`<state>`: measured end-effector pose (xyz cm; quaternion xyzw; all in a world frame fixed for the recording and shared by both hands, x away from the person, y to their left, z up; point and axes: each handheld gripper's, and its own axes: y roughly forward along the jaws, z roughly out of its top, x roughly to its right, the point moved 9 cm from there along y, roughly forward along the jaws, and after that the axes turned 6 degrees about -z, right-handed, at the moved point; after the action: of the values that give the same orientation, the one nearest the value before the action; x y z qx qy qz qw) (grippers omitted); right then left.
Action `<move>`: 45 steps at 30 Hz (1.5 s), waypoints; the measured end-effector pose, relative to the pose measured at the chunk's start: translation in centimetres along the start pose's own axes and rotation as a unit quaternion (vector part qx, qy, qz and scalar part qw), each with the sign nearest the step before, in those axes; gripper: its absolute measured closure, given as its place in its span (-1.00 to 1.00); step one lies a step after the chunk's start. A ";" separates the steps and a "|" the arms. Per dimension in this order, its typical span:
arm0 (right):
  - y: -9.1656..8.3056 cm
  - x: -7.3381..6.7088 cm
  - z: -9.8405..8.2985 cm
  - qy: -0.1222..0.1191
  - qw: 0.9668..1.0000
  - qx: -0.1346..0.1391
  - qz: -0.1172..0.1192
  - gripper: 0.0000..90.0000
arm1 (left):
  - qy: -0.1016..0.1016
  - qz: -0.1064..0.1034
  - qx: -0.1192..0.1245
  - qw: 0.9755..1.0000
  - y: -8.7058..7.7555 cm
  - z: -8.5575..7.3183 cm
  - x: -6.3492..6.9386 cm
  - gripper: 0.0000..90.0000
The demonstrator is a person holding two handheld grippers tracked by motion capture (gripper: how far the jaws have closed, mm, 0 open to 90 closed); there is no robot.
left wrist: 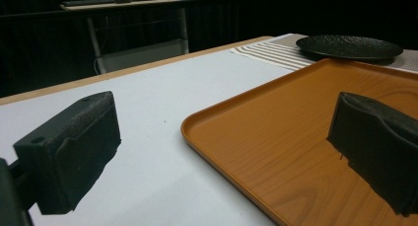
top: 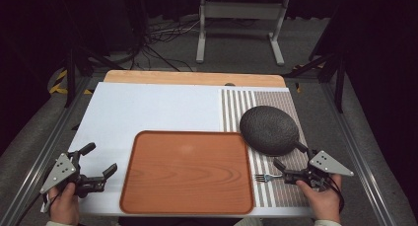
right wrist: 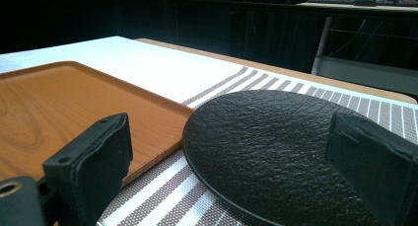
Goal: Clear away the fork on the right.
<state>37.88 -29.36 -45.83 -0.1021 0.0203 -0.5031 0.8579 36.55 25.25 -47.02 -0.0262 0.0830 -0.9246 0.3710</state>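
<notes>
A brown wooden tray (top: pixel 187 171) lies empty at the table's front middle. To its right, a black textured plate (top: pixel 269 129) rests on a striped placemat (top: pixel 236 105). A silver fork (top: pixel 265 177) lies on the mat near the tray's right edge, its handle running under my right gripper (top: pixel 290 156). That gripper is open, its jaws spread just in front of the plate (right wrist: pixel 266 137) with nothing between them. My left gripper (top: pixel 100 159) is open too, low over the white table left of the tray (left wrist: pixel 296 117), with nothing in it.
The white table top (top: pixel 162 107) has a wooden strip along its far edge. Metal rails run along both sides of the table. A white stand and cables sit on the floor beyond.
</notes>
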 end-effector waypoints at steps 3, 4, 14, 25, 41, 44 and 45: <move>0.0 -0.1 0.0 -0.001 1.000 -0.001 0.003 -0.89 | -0.004 -0.001 0.001 1.000 -0.1 0.0 0.0 -0.99; 0.0 -0.1 0.0 -0.001 1.000 -0.002 0.004 -0.90 | -0.004 0.001 0.003 1.000 -0.1 0.1 0.0 -0.99; 0.1 -0.2 -0.1 0.000 1.000 -0.004 0.006 -0.90 | 0.000 -0.004 -0.001 1.000 0.0 0.0 0.1 -0.99; 0.1 -0.4 0.1 -0.001 1.000 -0.004 0.012 -0.90 | -0.001 0.000 0.000 1.000 -0.1 0.0 0.0 -0.99; 1.7 -1.5 2.4 -0.022 0.998 -0.015 0.057 -0.93 | 0.000 0.000 -0.002 1.000 -0.1 0.0 0.0 -0.99; 2.2 -1.8 2.3 -0.050 0.995 -0.036 0.076 -0.91 | 0.001 0.001 -0.003 1.000 -0.1 0.0 0.0 -0.99; 2.3 -1.8 2.3 -0.062 0.994 -0.046 0.079 -0.89 | 0.001 0.002 -0.003 1.000 -0.1 0.0 0.0 -0.99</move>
<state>39.27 -26.35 -44.15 -0.1707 -0.0020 -0.4251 0.8889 36.48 25.35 -47.02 -0.0262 0.0858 -0.9236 0.3726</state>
